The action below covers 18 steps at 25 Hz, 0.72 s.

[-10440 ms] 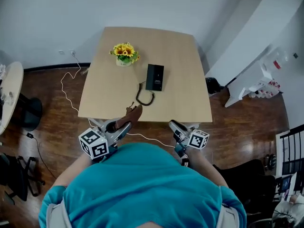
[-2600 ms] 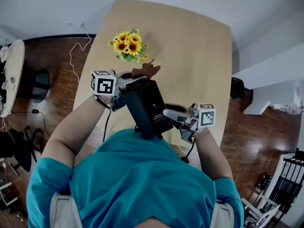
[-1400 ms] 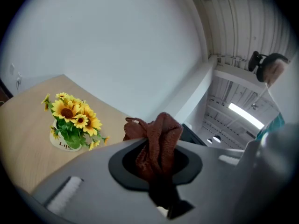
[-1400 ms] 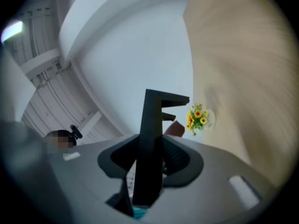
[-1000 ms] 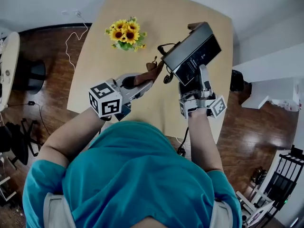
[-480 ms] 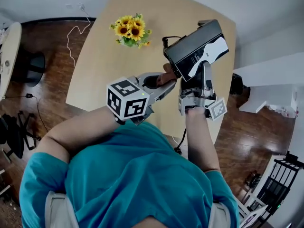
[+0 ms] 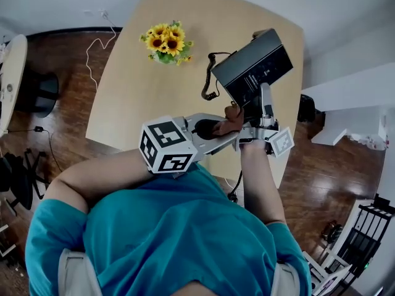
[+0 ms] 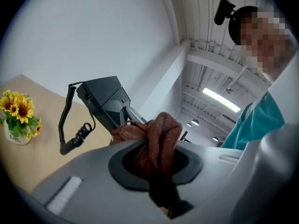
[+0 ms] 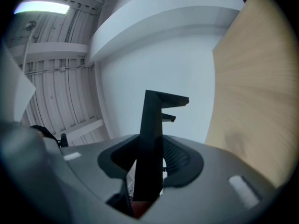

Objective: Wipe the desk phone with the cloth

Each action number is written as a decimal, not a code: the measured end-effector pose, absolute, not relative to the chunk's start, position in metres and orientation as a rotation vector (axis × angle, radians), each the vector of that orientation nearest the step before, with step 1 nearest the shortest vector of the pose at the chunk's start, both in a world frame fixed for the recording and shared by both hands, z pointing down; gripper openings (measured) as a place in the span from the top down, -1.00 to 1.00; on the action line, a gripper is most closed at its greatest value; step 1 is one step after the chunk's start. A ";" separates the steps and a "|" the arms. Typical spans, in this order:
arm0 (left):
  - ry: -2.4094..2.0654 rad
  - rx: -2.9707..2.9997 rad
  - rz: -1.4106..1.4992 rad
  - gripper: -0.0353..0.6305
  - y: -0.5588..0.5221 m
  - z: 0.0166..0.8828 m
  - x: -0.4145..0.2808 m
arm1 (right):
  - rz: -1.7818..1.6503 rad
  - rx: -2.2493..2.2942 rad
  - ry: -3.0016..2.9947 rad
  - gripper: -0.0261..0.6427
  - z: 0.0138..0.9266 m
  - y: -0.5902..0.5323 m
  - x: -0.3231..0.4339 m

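Observation:
The black desk phone (image 7: 253, 66) is lifted off the table and tilted, my right gripper (image 7: 263, 100) shut on its lower edge. In the right gripper view the phone (image 9: 152, 139) stands edge-on between the jaws. Its coiled cord (image 7: 208, 79) hangs down on the left. My left gripper (image 7: 233, 127) is shut on the brown cloth (image 7: 231, 118), and the cloth touches the phone's lower corner beside the right gripper. In the left gripper view the cloth (image 8: 156, 134) bunches out of the jaws, with the phone (image 8: 105, 101) and cord (image 8: 74, 129) just beyond.
The light wooden table (image 7: 142, 85) lies below, with a small pot of sunflowers (image 7: 163, 42) at its far left. A white cable (image 7: 92, 39) trails over the wooden floor on the left. A round side table (image 7: 9, 85) is at the left edge.
The left gripper has carried the cloth right and down to the phone's lower corner. The phone has turned, so its white patch no longer shows and the cord hangs in view.

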<state>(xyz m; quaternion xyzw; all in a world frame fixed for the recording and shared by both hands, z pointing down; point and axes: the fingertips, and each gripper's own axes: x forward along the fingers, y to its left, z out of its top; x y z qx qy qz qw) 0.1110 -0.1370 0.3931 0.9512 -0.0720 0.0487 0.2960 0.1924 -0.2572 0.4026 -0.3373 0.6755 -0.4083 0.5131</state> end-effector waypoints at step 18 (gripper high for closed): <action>-0.391 2.545 0.233 0.69 -0.176 0.422 0.093 | -0.993 -0.759 1.682 0.47 0.390 -0.253 0.168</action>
